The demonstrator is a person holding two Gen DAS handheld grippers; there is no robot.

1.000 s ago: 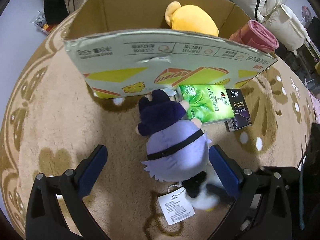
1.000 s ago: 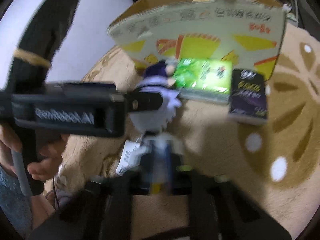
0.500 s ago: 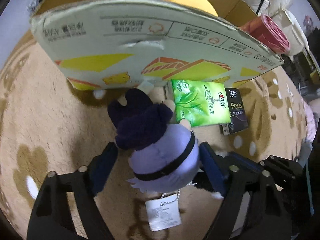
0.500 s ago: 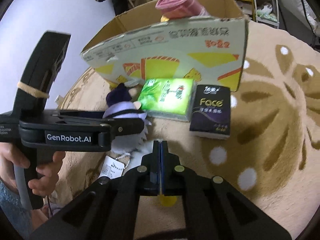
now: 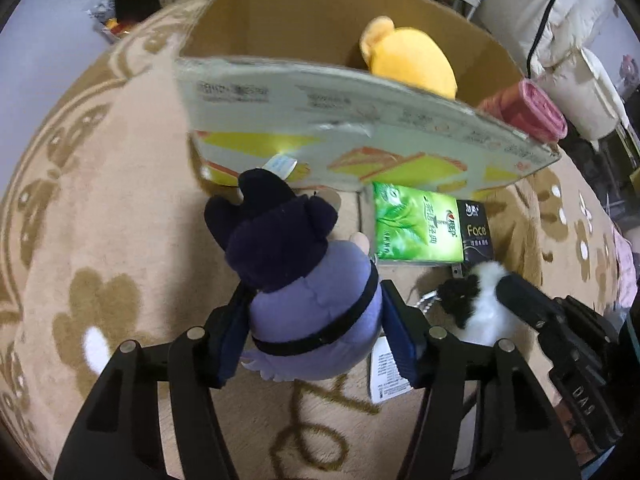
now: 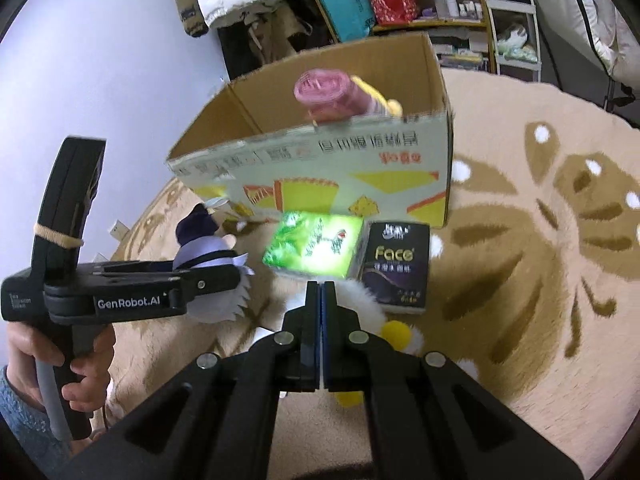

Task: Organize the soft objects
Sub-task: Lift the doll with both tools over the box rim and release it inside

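Note:
My left gripper [image 5: 316, 340] is shut on a purple plush doll [image 5: 304, 280] with a dark hat and holds it above the rug, in front of the cardboard box [image 5: 320, 120]. The doll also shows in the right wrist view [image 6: 212, 256], clamped in the left gripper [image 6: 236, 280]. My right gripper [image 6: 321, 292] has its jaws pressed together on the fur of a white, black and yellow plush [image 6: 368, 312], which also shows in the left wrist view [image 5: 480, 300]. A yellow plush [image 5: 412, 60] and a pink roll [image 5: 528, 108] lie in the box.
A green tissue pack [image 6: 316, 244] and a black "Face" tissue pack [image 6: 396, 268] lie on the beige patterned rug [image 6: 520, 280] against the box front. Shelves, bags and coats [image 6: 360, 0] stand behind the box.
My left gripper closed on the purple doll and lifted it toward the box. My right gripper moved forward over the white plush with jaws together.

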